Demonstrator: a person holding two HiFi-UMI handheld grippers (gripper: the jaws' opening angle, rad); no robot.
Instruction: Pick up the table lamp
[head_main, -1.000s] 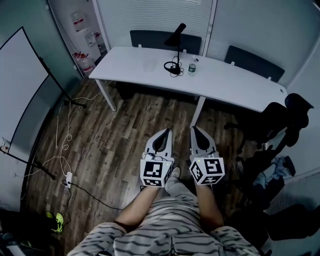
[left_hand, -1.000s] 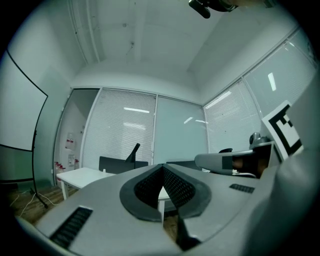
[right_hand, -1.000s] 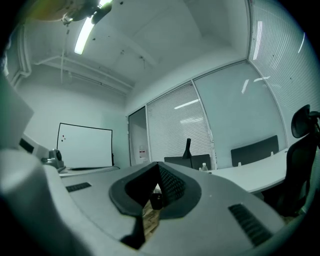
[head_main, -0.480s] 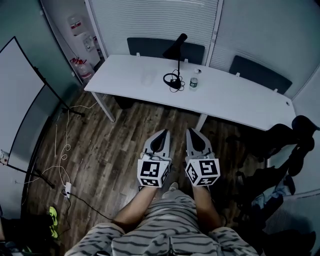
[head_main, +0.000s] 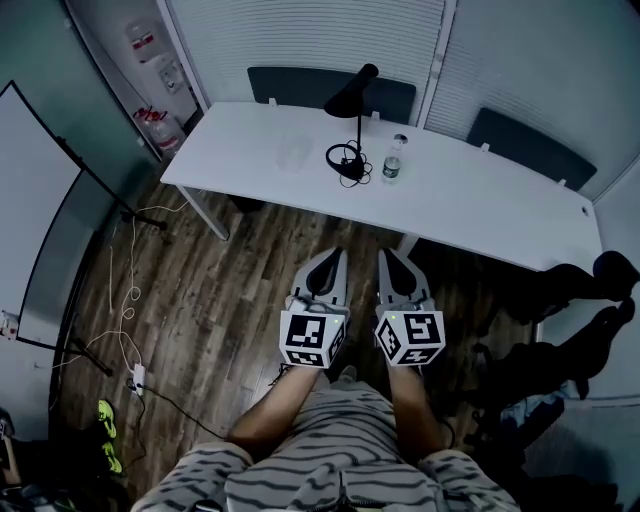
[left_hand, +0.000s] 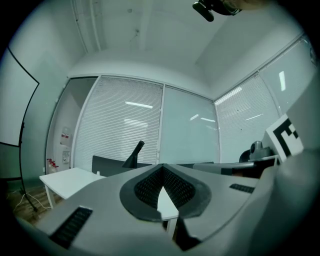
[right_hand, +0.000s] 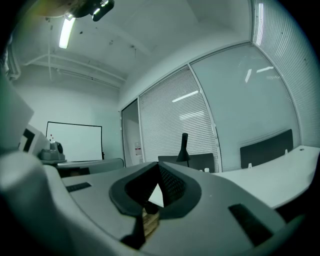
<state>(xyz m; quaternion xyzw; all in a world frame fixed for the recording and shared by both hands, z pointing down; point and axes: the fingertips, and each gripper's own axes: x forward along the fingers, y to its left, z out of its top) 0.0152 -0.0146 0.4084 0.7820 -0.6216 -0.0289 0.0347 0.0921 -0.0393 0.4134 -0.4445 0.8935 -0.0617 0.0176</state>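
The black table lamp (head_main: 357, 110) stands on the white table (head_main: 250, 150) near its far edge, with its cone shade tilted to the left and its base among a black cable loop. It also shows far off in both gripper views, as the lamp (left_hand: 133, 154) and the lamp (right_hand: 184, 147). My left gripper (head_main: 331, 262) and right gripper (head_main: 391, 260) are side by side above the wooden floor, well short of the table. Both point level at the table. Both are shut with nothing between the jaws, as the left gripper (left_hand: 162, 167) and right gripper (right_hand: 158, 168) show in their own views.
A small bottle (head_main: 393, 161) stands just right of the lamp's base. Two dark chairs (head_main: 300, 82) sit behind the table. A whiteboard on a stand (head_main: 35, 200) and floor cables (head_main: 125, 300) are at the left, and a black office chair (head_main: 590, 290) is at the right.
The table and lamp have drawn closer as the person walks toward them. Both grippers stay shut and side by side, carried forward together.
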